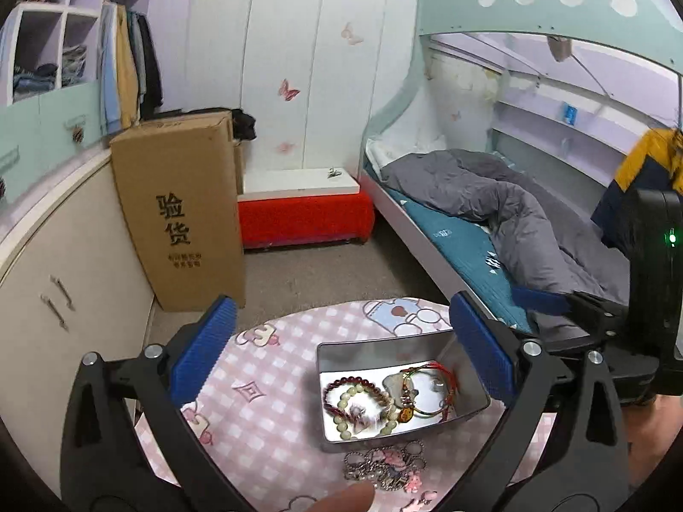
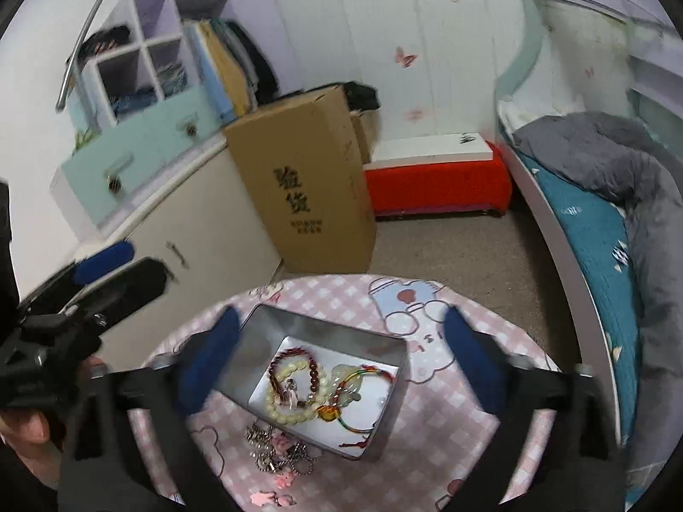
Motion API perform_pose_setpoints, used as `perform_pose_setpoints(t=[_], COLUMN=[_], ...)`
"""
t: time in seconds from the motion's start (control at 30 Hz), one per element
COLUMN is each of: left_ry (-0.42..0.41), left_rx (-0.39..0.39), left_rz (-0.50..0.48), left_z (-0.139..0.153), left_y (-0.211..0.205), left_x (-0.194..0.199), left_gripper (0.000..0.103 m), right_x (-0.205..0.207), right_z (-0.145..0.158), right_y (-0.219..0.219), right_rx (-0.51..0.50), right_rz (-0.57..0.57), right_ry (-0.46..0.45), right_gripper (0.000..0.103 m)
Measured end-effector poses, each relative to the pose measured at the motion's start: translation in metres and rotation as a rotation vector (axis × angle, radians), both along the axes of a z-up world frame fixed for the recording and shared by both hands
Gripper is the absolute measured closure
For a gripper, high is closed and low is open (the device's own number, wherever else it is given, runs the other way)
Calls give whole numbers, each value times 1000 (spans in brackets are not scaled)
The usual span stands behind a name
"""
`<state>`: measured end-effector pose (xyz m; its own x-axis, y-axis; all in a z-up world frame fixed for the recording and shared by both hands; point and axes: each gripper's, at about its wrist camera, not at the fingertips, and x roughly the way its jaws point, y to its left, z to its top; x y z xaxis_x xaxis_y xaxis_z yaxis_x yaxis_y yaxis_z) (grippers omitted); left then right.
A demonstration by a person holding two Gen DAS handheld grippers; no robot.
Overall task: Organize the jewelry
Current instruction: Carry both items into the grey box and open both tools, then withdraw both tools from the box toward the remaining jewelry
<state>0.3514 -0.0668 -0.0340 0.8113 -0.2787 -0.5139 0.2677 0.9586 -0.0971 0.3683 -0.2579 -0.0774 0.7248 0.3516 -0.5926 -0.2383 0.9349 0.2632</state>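
Note:
A silver tin box (image 1: 367, 356) (image 2: 294, 328) stands on a round table covered in pink checked cloth (image 1: 256, 431) (image 2: 452, 435). In the tin lie a pale bead bracelet (image 1: 345, 405) (image 2: 294, 416), a dark red bead bracelet (image 1: 354, 382), a jade pendant (image 1: 395, 384) and a coloured cord bracelet (image 1: 442, 388) (image 2: 367, 373). A pile of chains with pink charms (image 1: 384, 465) (image 2: 273, 448) lies on the cloth just in front of the tin. My left gripper (image 1: 341, 305) is open above the tin, holding nothing. My right gripper (image 2: 341, 315) is open too, straddling the tin from above.
A tall cardboard box (image 1: 183, 213) leans on a cream cabinet (image 1: 64, 298) at the left. Behind are a red bench (image 1: 303, 213) and a bunk bed with a grey quilt (image 1: 491, 205) on the right. A fingertip (image 1: 354, 497) shows at the bottom edge.

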Motion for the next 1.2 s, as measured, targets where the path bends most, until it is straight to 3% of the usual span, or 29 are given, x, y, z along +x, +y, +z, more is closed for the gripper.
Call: perform_pose_setpoints(t=[0.17, 0.67, 1.2], left_ry=[-13, -104, -132], left_rx=[-11, -46, -36], left_rz=[39, 65, 100], left_z=[6, 36, 32], left_y=[11, 28, 48], left_x=[-10, -62, -103], left_gripper=[6, 6, 6], right_x=[-6, -36, -92], right_z=[3, 38, 61], right_y=[-12, -12, -12], right_rx=[14, 13, 1], right_rz=[-60, -85, -112], right_ry=[-2, -88, -200], right_gripper=[7, 7, 7])
